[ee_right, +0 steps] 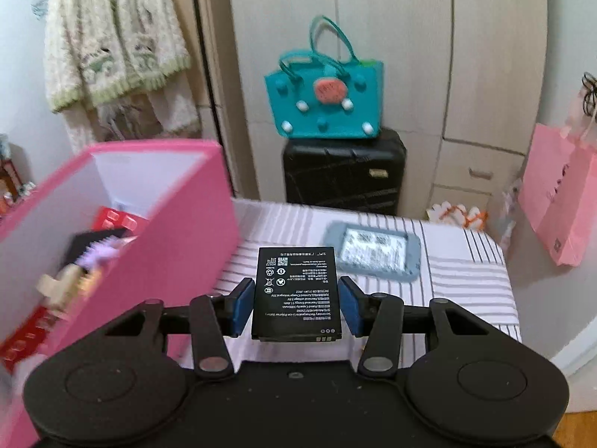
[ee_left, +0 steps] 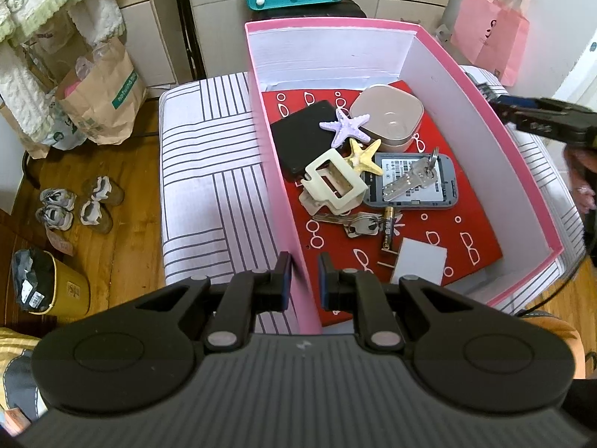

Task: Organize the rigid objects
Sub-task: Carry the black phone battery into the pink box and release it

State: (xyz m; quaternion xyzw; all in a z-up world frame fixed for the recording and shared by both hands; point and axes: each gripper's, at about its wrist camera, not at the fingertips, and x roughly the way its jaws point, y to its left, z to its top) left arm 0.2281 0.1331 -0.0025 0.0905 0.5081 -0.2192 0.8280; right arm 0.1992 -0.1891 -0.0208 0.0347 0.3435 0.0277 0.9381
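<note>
A pink box (ee_left: 283,194) with white inner walls stands on the striped table (ee_left: 209,171). Inside, on a red sheet (ee_left: 466,231), lie a purple starfish (ee_left: 345,130), a yellow starfish (ee_left: 363,156), a cream clip (ee_left: 335,186), a grey phone shell (ee_left: 444,190) with keys on it, a beige dish (ee_left: 388,119) and a black case (ee_left: 298,138). My left gripper (ee_left: 304,280) is shut on the box's near left wall. My right gripper (ee_right: 296,306) is shut on a flat black battery (ee_right: 296,291), held above the table, right of the box (ee_right: 168,224). That gripper (ee_left: 503,108) also shows beyond the box's right wall.
A grey phone cover (ee_right: 373,255) lies on the table beyond the battery. A teal bag (ee_right: 324,100) sits on a black suitcase (ee_right: 343,171) behind the table. A pink paper bag (ee_right: 559,201) hangs at the right. On the floor at the left are a brown bag (ee_left: 100,93), shoes (ee_left: 78,205) and a bin (ee_left: 52,283).
</note>
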